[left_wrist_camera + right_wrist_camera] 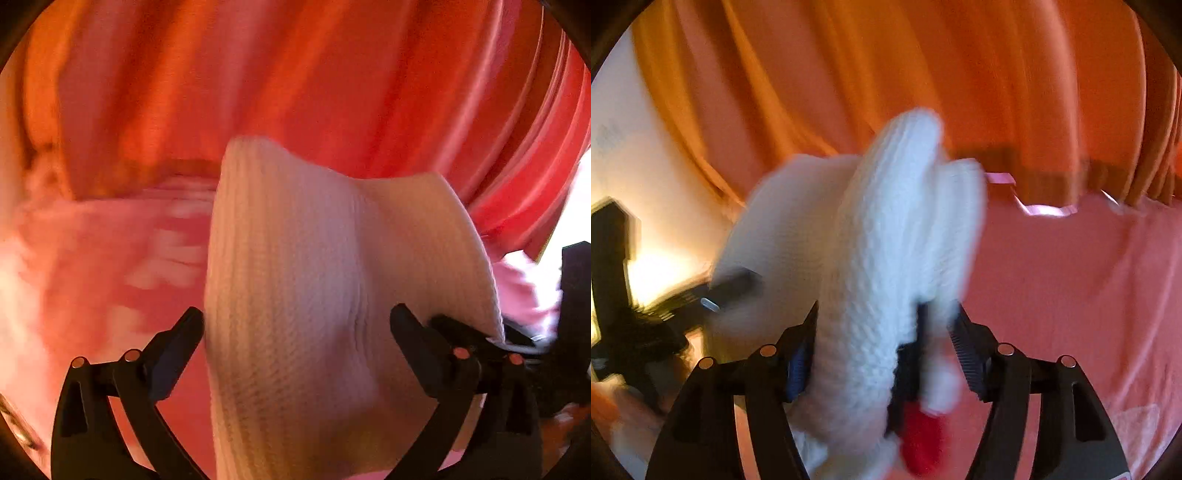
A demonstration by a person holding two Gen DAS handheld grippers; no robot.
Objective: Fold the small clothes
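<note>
White ribbed knit, a sock [295, 288], was seen nearest of all, lifted off the bed and filling the span of the left gripper [295, 321]. The left gripper's jaws stood spread wide on either side of the fabric, and whether the pads pressed on it could not be told. In the right wrist view the sock [882, 236] was bunched between the jaws of the right gripper [886, 332], which looked clenched on it, though blur left this uncertain. A red patch [921, 439] showed at its lower end. The sock was judged light, soft and limp, best taken at the cuff and toe. Beyond lay the pink bed cover [1071, 295]; farthest hung an orange curtain [886, 66].
</note>
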